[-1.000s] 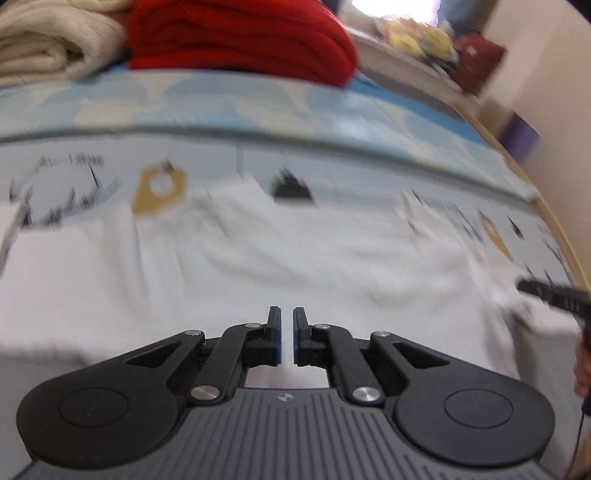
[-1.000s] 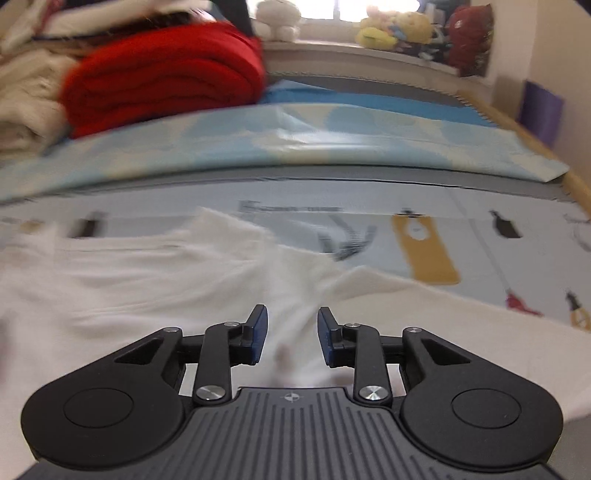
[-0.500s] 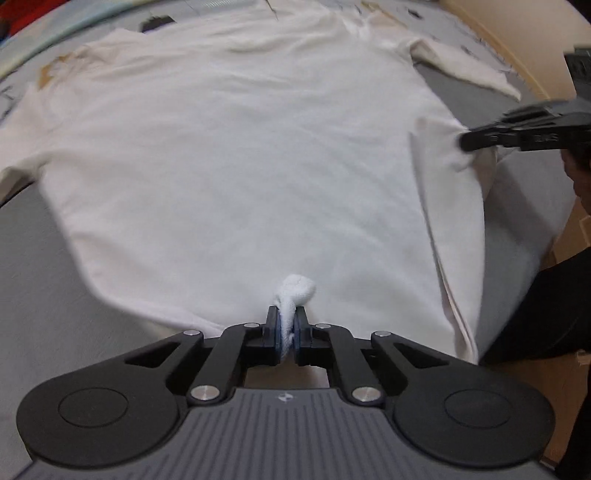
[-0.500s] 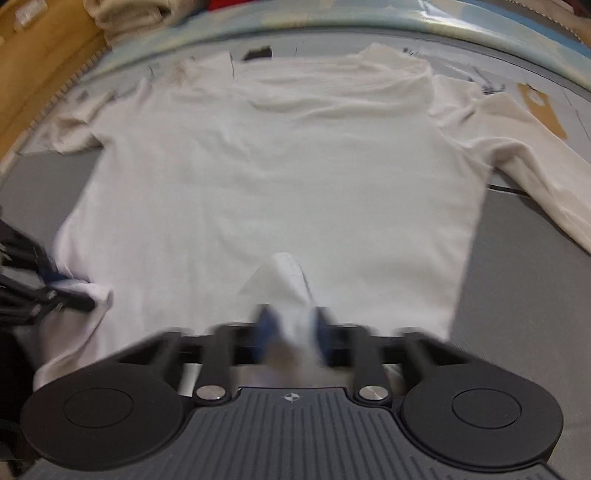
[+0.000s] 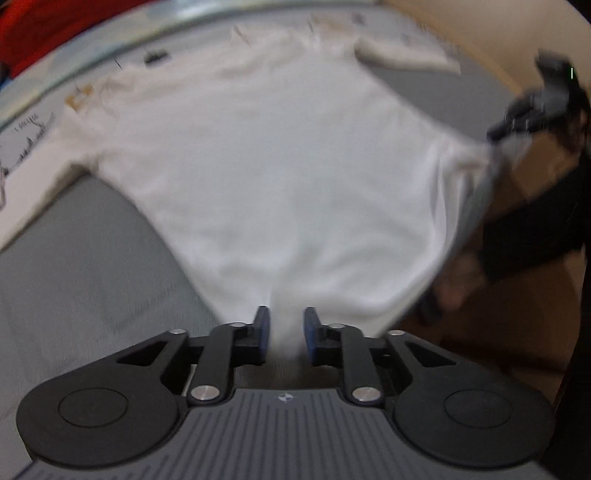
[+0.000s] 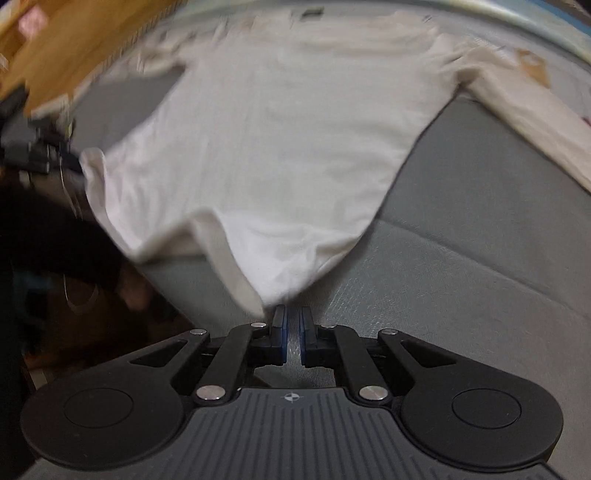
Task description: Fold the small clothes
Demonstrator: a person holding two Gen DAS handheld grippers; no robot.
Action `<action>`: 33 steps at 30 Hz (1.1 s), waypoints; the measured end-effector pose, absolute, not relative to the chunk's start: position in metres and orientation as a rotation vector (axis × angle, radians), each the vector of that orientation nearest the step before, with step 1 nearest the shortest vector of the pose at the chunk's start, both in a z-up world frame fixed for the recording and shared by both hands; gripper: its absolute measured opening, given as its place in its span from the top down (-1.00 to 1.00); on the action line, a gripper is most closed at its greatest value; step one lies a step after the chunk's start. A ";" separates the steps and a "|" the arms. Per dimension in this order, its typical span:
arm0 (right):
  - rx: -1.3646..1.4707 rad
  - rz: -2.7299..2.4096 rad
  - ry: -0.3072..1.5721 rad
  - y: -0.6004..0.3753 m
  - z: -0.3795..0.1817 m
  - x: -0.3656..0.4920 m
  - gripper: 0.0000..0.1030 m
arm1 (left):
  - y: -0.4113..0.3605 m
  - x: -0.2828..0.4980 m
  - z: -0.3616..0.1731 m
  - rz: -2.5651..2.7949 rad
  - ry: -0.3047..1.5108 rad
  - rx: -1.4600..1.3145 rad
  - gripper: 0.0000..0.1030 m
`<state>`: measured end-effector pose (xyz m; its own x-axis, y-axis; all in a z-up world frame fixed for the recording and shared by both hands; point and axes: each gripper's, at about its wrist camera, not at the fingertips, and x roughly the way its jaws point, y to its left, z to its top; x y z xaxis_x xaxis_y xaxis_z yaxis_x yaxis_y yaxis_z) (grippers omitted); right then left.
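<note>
A white long-sleeved shirt (image 5: 280, 162) lies spread on the grey surface, collar at the far end; it also shows in the right wrist view (image 6: 280, 140). My left gripper (image 5: 285, 328) has its jaws partly apart with a bunch of the hem between them. My right gripper (image 6: 291, 332) is shut on the other hem corner and pulls it taut. Each gripper shows in the other's view, the right one (image 5: 532, 110) and the left one (image 6: 33, 155), at the hem corners.
A grey mat (image 6: 480, 229) covers the near surface. A printed sheet (image 5: 26, 129) and red folded cloth (image 5: 44, 29) lie at the far left. A wooden edge (image 6: 74, 48) and the person's dark sleeve (image 5: 535, 236) are at the sides.
Both grippers pulled the hem back toward me and the shirt stretched out. The left jaws, pinched on the hem before, now stand wider apart. The right jaws closed tight on the hem.
</note>
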<state>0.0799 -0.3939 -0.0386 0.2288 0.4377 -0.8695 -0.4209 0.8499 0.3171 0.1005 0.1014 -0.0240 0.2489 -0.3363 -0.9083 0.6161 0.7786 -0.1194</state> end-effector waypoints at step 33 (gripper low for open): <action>-0.179 0.499 1.375 -0.366 -0.088 0.084 0.45 | 0.074 0.114 -0.107 -0.582 1.365 0.554 0.42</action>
<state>0.0841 -0.3657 -0.0884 0.1104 0.2345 -0.9658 -0.4394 0.8832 0.1642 0.1138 0.0744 -0.1068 0.1106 -0.0624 -0.9919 0.6729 0.7392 0.0285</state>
